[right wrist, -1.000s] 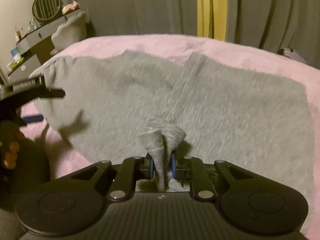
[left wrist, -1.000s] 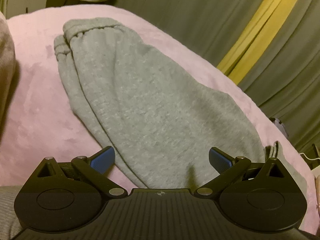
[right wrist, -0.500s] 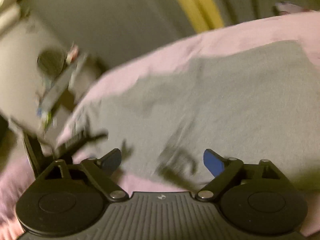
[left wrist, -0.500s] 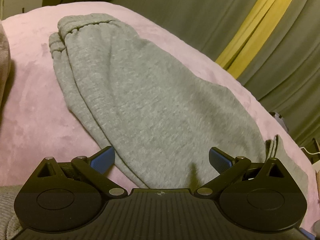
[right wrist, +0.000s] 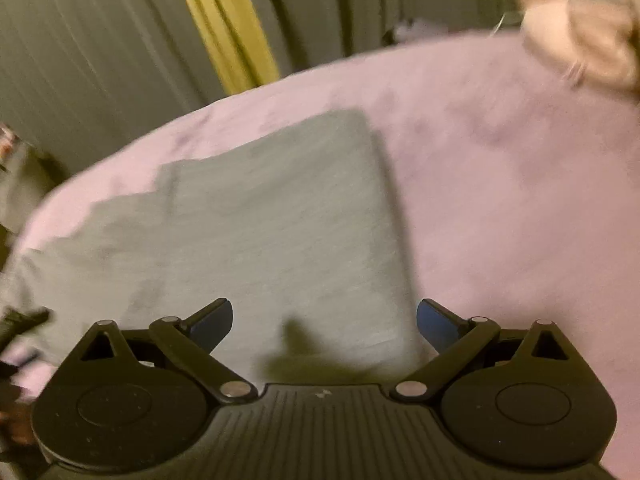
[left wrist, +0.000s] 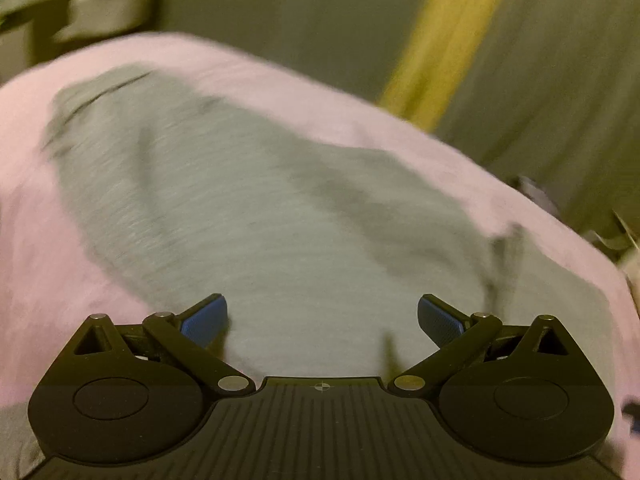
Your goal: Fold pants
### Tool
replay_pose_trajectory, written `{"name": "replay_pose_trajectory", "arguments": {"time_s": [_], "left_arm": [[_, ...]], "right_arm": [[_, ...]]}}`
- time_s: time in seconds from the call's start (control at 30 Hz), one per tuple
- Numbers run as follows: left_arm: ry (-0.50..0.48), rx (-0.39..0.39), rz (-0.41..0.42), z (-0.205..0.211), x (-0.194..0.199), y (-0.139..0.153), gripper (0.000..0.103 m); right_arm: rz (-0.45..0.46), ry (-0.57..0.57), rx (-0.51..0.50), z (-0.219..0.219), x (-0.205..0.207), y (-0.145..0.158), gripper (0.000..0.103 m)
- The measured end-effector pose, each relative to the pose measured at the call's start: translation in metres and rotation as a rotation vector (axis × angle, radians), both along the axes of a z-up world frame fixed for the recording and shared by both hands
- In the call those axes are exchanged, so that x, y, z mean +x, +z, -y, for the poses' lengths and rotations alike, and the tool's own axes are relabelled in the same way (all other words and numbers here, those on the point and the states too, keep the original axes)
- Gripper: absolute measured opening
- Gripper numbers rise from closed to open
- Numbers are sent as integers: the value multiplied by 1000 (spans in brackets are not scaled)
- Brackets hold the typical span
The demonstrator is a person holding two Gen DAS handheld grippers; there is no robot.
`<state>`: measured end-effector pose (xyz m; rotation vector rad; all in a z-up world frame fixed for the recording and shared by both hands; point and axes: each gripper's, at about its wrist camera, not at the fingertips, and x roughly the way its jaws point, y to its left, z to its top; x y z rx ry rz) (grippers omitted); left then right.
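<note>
Left gripper (left wrist: 322, 320): blue-padded fingers (left wrist: 204, 320) spread wide with nothing between them, held above the grey pants (left wrist: 248, 216), which lie flat on the pink blanket (left wrist: 32, 240); this view is motion-blurred. Right gripper (right wrist: 324, 322): fingers (right wrist: 436, 326) likewise spread fully apart and empty, poised over the near right part of the folded pants (right wrist: 260, 232), whose straight right edge meets bare blanket (right wrist: 500, 200). Background: grey-green curtain with a yellow stripe (right wrist: 224, 28) behind the bed.

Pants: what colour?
Plain grey pants, lying on the pink blanket; clearest in the right wrist view.
</note>
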<state>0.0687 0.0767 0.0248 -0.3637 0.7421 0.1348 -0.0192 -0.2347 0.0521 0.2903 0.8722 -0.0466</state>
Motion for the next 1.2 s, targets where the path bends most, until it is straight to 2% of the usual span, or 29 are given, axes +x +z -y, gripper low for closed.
{"name": "replay_pose_trajectory", "arguments": {"time_s": [0.07, 0.1, 0.2, 0.33, 0.43, 0.47, 0.5, 0.53, 0.6, 0.7, 0.8, 0.87, 0.97, 1.03, 1.07, 1.2], "left_arm": [[-92, 1, 2, 17, 8, 6, 103], [-142, -27, -11, 25, 14, 8, 103], [-258, -196, -94, 40, 41, 0, 103], [-292, -359, -193, 56, 74, -16, 103], [-320, -396, -202, 70, 88, -19, 100], [-332, -403, -210, 74, 92, -20, 95], [-345, -412, -219, 78, 94, -20, 83], [-356, -425, -240, 82, 97, -23, 78], [-357, -440, -296, 82, 106, -34, 76], [-341, -462, -315, 79, 111, -45, 71], [-323, -528, -315, 75, 115, -51, 44], [-311, -518, -324, 74, 117, -53, 22], [-339, -522, -294, 73, 114, -55, 21], [-324, -519, -302, 71, 114, -58, 28], [-309, -527, -305, 71, 115, -59, 29], [-260, -601, -305, 68, 119, -65, 41]], "right_arm": [[2, -28, 17, 9, -3, 1, 99], [-7, -40, 21, 15, -2, 0, 99], [-35, -69, 60, 24, -1, -6, 99], [-56, -106, 158, 38, 1, -21, 99], [-73, -137, 184, 43, 2, -27, 99], [-76, -131, 187, 43, 4, -28, 99], [-78, -124, 188, 42, 4, -29, 99], [-80, -118, 187, 42, 4, -28, 99], [-84, -109, 194, 42, 5, -30, 99], [-96, -110, 213, 44, 6, -32, 99], [-101, -121, 237, 46, 5, -34, 99], [-105, -126, 246, 47, 5, -35, 99], [-108, -122, 245, 46, 5, -35, 99], [-111, -117, 242, 45, 6, -35, 99], [-115, -116, 242, 45, 6, -35, 99], [-134, -110, 235, 45, 11, -36, 99]]}}
